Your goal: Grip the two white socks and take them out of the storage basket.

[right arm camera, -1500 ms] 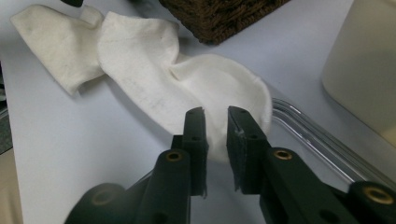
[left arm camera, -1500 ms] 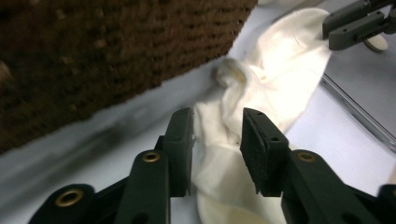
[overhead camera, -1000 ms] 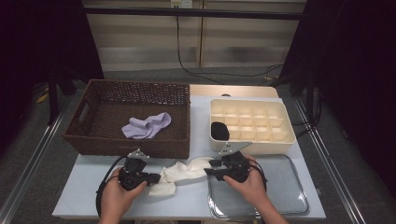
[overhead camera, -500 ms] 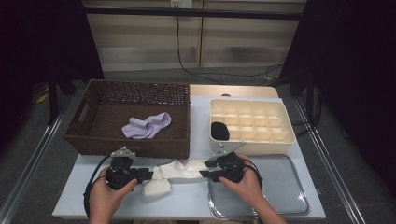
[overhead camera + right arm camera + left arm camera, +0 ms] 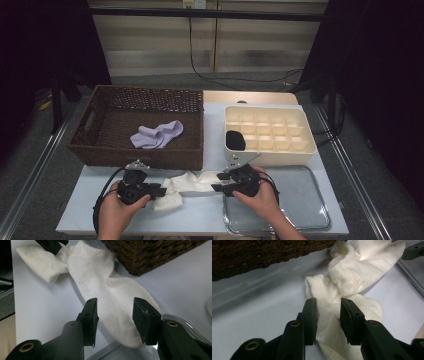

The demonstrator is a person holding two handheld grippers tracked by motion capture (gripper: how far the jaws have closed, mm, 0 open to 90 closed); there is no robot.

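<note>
Sock (image 5: 187, 186) lies flat between two level, parted claws, left (image 5: 159, 190) and right (image 5: 216, 183).

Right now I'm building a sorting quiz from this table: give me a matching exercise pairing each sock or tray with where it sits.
Things:
1. white sock
2. lilac sock
3. black sock
4. metal tray

Places:
A. in a compartment of the cream organiser box
B. inside the wicker basket
C. at the table's near right corner
D. on the table between both grippers

Pairs: 1-D, 2-B, 3-A, 4-C
</note>
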